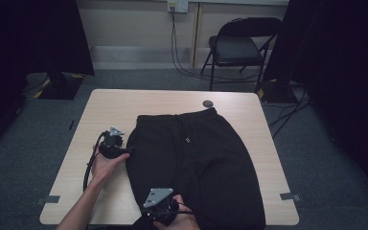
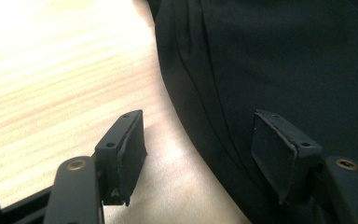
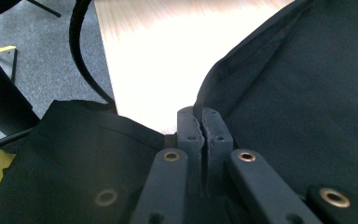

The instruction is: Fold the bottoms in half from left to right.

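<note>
Wooden table carries black pants, soft and floppy. My right gripper is clamped on their near hem; left gripper gapes at their side seam, best pinched there.

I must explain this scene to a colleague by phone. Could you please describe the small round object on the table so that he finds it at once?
Start at the pale wooden table bearing the black trousers. Follow the trousers to their waistband, at the far end from the person. Just beyond it lies a small dark grey disc, the one loose thing on the bare wood, flat and round.
</note>
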Motion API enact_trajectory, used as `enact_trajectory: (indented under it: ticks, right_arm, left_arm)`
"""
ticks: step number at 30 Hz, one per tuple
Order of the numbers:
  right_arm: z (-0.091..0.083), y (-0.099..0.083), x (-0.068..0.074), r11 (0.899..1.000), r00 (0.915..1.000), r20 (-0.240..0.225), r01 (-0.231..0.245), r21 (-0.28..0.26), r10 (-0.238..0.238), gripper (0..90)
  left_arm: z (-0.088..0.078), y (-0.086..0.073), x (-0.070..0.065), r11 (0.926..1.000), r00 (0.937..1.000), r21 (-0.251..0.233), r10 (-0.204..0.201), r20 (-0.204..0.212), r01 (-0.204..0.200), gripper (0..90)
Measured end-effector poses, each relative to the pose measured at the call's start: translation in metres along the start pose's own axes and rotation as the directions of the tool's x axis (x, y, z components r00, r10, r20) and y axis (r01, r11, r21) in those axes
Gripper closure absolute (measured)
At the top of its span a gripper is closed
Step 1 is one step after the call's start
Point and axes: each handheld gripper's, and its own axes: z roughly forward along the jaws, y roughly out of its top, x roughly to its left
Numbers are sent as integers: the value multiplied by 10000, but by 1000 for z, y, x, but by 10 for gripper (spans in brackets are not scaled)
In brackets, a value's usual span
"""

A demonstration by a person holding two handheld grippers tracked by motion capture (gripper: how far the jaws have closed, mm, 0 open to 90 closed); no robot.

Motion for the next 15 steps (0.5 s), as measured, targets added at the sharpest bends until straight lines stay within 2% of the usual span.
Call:
enact_trajectory:
  ticks: [3, 4, 7, 8, 9, 11, 12, 13, 15]
  right_arm:
    - [1, 0, 0, 9999, 9999, -9, -110, -80, 110, 879]
    - [1, 0, 0, 9998, 9998, 13, -191, -63, 191, 881]
    - [3, 3, -1, 9999, 9999, 4, -134, -23, 134, 886]
    - [4, 4, -1, 10000, 10000, 17, -50, 22, 50, 889]
    - [4, 5, 0, 10000, 10000, 4, -26, 92, 26, 891]
    - [4, 7, -1, 9998, 9999, 8, 107, 155, -107, 893]
    - [4, 7, -2, 9999, 10000, -17, 13, 121, -13, 893]
    - [3, 10, -3, 9999, 9999, -85, -113, 58, 113, 893]
    - [1, 14, -3, 10000, 9999, -103, -23, -61, 22, 893]
  left_arm:
    - [1, 0, -1, 9999, 10000, -161, 4, 21, -4, 373]
    - [1, 1, -3, 9996, 9997, -249, 112, 214, -107, 444]
    - [3, 3, -9, 9997, 9978, -263, 18, 664, 0, 758]
    - [3, 3, -10, 9995, 9967, -312, 7, 817, 19, 833]
    - [3, 3, -9, 9995, 9963, -312, -55, 857, 82, 856]
    - [4, 4, -7, 9982, 9939, -324, -477, 991, 511, 875]
    - [3, 4, -5, 9920, 9882, -635, -1017, 1148, 1095, 883]
    - [3, 4, -2, 9913, 9864, -615, -1079, 1241, 1162, 887]
    - [-2, 7, 1, 9850, 9803, -908, -1329, 1459, 1470, 887]
